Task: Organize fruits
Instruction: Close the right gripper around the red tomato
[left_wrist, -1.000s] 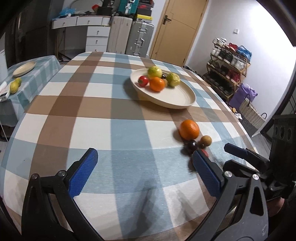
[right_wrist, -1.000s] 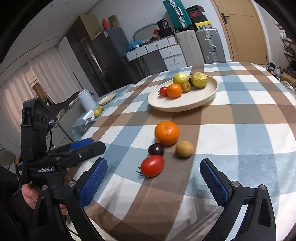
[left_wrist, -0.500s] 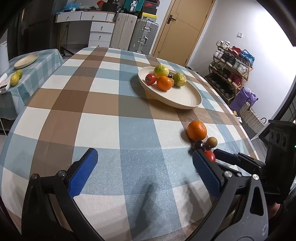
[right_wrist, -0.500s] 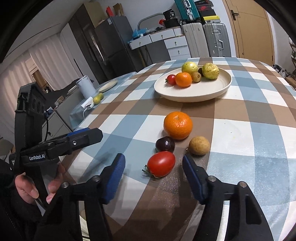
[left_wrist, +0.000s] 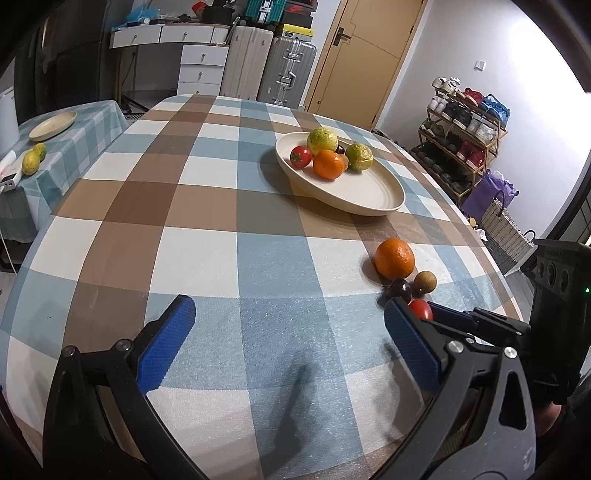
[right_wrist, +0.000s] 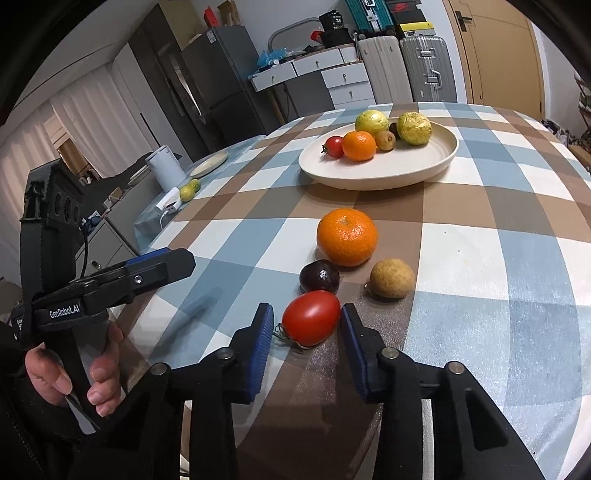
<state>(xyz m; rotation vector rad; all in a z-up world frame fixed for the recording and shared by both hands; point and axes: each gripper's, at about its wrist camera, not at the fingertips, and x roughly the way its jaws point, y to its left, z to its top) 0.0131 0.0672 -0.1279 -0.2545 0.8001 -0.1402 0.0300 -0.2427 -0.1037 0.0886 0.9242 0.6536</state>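
Note:
A red tomato (right_wrist: 311, 317) lies on the checked tablecloth between the blue pads of my right gripper (right_wrist: 306, 325). Its jaws are closing: the right pad is at the tomato's skin, and a thin gap shows on the left. Just beyond lie a dark plum (right_wrist: 318, 275), a small brown fruit (right_wrist: 392, 277) and an orange (right_wrist: 347, 236). Farther back, a cream plate (right_wrist: 406, 173) holds several fruits. My left gripper (left_wrist: 286, 317) hovers open over bare cloth, left of the group. In its view the tomato (left_wrist: 421, 309) peeks out behind its right finger.
The table's near edge runs just under both grippers. A low side table (left_wrist: 92, 122) at the left carries a plate and yellow-green fruits. A shoe rack (left_wrist: 465, 122) and a basket stand past the table's right side. Suitcases and drawers line the back wall.
The right gripper's jaws have narrowed from wide apart to close around the red tomato, and it has edged in toward the tomato. The left gripper has stayed put and open.

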